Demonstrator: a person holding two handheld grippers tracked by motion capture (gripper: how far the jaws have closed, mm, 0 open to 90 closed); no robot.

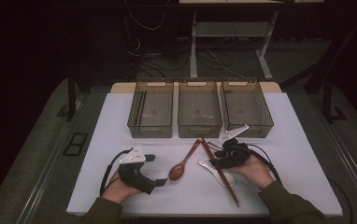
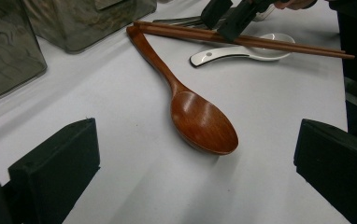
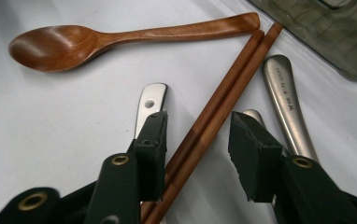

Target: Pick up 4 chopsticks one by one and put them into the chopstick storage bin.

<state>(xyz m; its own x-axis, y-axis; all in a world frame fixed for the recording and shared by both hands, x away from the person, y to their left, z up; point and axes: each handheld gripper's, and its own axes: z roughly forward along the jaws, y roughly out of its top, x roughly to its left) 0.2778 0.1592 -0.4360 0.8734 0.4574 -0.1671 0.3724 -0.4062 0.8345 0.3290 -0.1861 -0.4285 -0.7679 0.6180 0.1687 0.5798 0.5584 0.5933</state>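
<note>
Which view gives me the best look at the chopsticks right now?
The right gripper view: the chopsticks run close up between the right tool's open jaws. The left gripper view shows them farther off, lying across a white spoon. The high view shows their full length, small.

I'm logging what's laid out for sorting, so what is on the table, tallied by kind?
Wooden spoon: 1
White spoon: 1
Metal utensil handles, beside the chopsticks: 2, kind unclear
Wooden chopsticks, between the right gripper's jaws: 2
Clear bins: 3
Total: 9
</note>
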